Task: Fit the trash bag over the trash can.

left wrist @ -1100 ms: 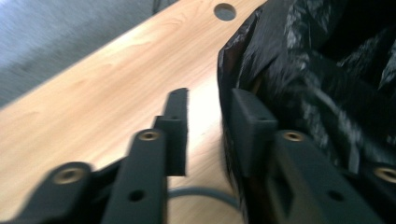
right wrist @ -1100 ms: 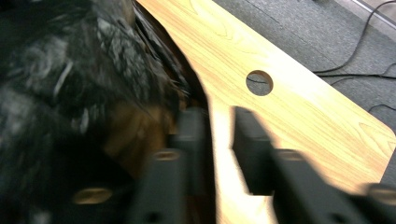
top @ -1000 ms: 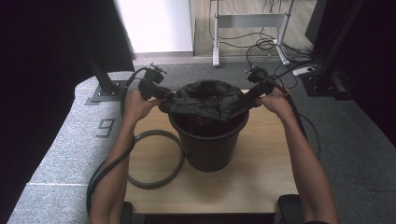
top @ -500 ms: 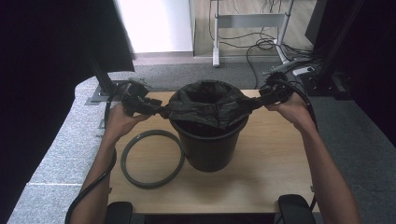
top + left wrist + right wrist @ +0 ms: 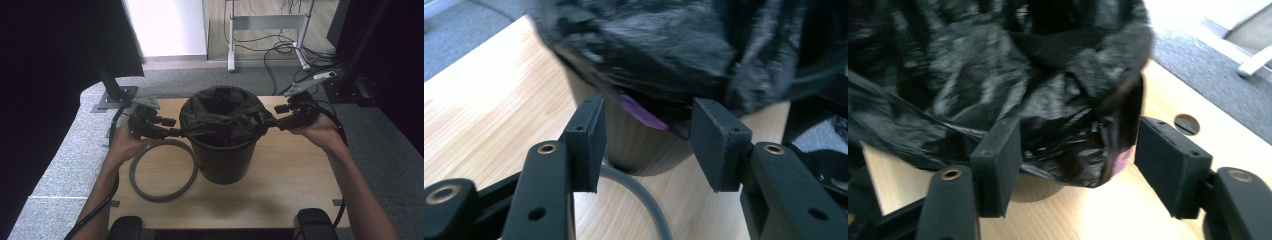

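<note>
Bare forearms are showing, no sleeves. Each hand-held gripper, left (image 5: 176, 132) and right (image 5: 270, 121), is matte black, with square-padded jaws on arms carrying brass-ringed pivot holes, a grey three-cornered plate (image 5: 146, 102) on top, and a black cable (image 5: 100, 207) trailing behind.

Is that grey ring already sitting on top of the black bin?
No, the grey ring lies flat on the wooden table, to the left of the bin, whose rim carries the black bag.
</note>
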`<control>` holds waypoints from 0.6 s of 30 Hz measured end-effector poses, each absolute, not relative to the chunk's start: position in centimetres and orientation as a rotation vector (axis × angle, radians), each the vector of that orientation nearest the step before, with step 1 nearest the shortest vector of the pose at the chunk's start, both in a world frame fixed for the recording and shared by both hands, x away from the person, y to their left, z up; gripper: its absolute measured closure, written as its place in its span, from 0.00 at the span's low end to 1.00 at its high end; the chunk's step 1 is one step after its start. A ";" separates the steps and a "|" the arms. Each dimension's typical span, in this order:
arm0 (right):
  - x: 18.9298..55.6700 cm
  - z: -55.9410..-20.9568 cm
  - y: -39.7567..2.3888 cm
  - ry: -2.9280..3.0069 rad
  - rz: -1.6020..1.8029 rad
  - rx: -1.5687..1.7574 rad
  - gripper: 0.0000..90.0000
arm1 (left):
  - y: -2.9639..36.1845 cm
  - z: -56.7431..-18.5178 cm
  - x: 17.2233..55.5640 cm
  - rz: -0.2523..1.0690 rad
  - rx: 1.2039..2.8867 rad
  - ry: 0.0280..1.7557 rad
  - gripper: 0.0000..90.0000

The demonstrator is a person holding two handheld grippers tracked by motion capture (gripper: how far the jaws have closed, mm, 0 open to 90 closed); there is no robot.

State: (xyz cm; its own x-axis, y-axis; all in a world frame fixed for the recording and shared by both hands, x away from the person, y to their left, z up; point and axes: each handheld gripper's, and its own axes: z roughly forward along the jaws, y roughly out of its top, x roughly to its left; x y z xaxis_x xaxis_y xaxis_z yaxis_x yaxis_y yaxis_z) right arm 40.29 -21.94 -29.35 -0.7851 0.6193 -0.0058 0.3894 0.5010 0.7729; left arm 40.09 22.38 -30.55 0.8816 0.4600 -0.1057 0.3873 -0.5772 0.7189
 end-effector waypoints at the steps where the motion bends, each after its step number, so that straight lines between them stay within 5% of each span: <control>1: 39.9 -29.3 -21.8 2.477 1.166 0.822 0.41 | 22.2 -30.5 39.9 0.107 2.250 0.593 0.53; 15: 36.1 -29.5 -19.9 2.613 1.199 0.551 0.47 | 21.1 -29.7 37.9 0.076 2.272 0.475 0.47; 18: 35.8 -29.2 -19.7 2.592 1.177 0.531 0.63 | 20.9 -29.5 37.6 0.084 2.269 0.475 0.51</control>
